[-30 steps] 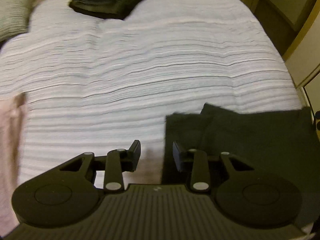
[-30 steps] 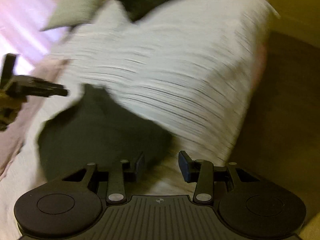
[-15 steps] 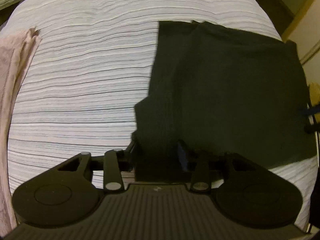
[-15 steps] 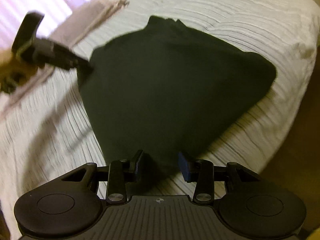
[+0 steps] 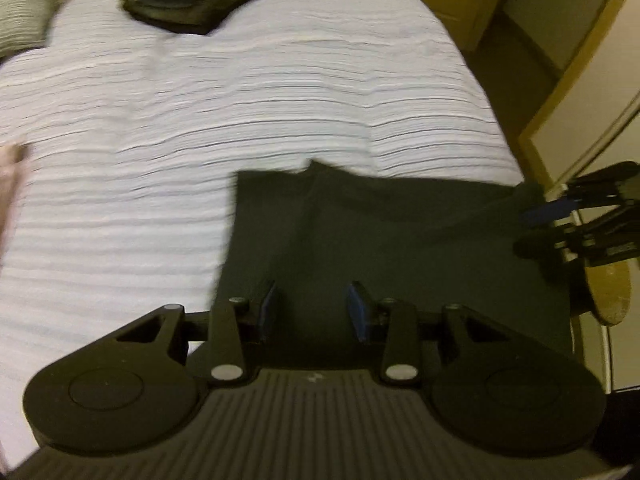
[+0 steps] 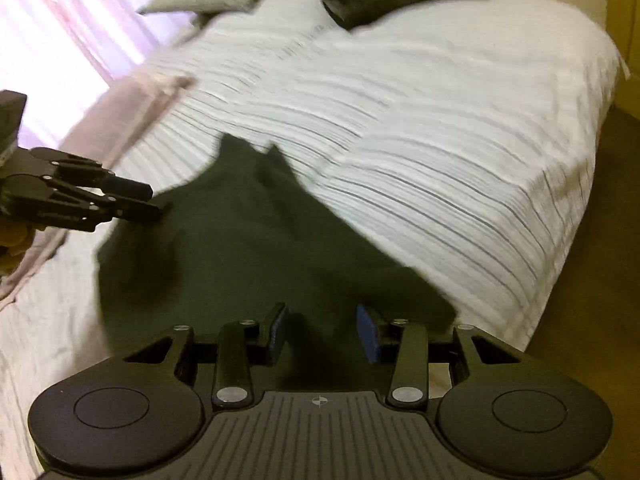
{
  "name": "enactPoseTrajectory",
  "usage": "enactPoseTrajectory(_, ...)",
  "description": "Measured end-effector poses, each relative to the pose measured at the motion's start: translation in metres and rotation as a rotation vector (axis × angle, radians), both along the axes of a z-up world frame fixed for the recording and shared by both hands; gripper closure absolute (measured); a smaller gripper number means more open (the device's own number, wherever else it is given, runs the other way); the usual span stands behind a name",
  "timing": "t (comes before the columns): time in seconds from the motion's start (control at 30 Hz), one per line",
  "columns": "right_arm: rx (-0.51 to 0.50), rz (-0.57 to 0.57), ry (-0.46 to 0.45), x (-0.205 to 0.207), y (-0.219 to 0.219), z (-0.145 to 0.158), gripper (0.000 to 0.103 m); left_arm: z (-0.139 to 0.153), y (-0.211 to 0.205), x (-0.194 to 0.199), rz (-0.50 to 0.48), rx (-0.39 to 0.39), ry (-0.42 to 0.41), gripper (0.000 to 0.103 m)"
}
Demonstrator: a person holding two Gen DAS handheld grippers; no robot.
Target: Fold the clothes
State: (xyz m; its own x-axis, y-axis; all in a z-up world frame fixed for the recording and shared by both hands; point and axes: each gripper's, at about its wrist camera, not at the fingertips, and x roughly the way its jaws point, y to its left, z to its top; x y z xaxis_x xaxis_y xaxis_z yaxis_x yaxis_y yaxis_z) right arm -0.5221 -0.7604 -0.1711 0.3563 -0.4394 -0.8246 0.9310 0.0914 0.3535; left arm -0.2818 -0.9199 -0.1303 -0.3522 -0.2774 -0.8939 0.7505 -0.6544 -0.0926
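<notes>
Dark garment (image 5: 400,248) on striped bedspread (image 5: 240,112); curtain (image 6: 48,40) only in right view.

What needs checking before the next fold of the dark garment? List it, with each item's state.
1. Left hand-held gripper open: ok.
2. Right hand-held gripper open: ok.
3. Both over the dark garment: ok.
4. Garment lying smooth: not ok, far edge rumpled.
5. Cloth already between either pair of jaws: cannot tell.
6. Striped bedspread bare between garment and the folded dark pile: ok.
</notes>
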Motion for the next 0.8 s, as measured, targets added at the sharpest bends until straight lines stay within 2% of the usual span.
enactPoseTrajectory(0.13,0.029,0.016,-0.028,-0.024,-0.014,-0.005,0.062,-0.029,-0.02,-0.034,-0.031,0.066,0.045,0.07)
enactPoseTrajectory(0.33,0.043,0.044,-0.049,-0.035,-0.016,-0.009,0.062,-0.049,-0.049,-0.059,-0.018,0.077,-0.011,0.066)
enactPoseTrajectory(0.5,0.059,0.071,-0.051,-0.033,-0.018,-0.007,0.062,-0.044,-0.054,-0.063,-0.049,0.064,-0.053,0.067)
enactPoseTrajectory(0.63,0.081,0.04,-0.005,-0.027,-0.013,0.005,0.062,-0.029,-0.051,-0.046,0.041,0.006,-0.111,0.068)
enactPoseTrajectory(0.73,0.071,-0.003,0.046,-0.016,0.001,0.02,0.061,-0.01,-0.029,-0.017,0.079,-0.018,-0.122,0.067)
enactPoseTrajectory(0.77,0.063,-0.013,0.06,-0.011,0.008,0.026,0.059,-0.004,-0.018,-0.007,0.08,-0.025,-0.123,0.066)
enactPoseTrajectory(0.8,0.055,-0.02,0.067,-0.005,0.017,0.03,0.041,0.002,-0.005,0.004,0.083,-0.03,-0.128,0.065)
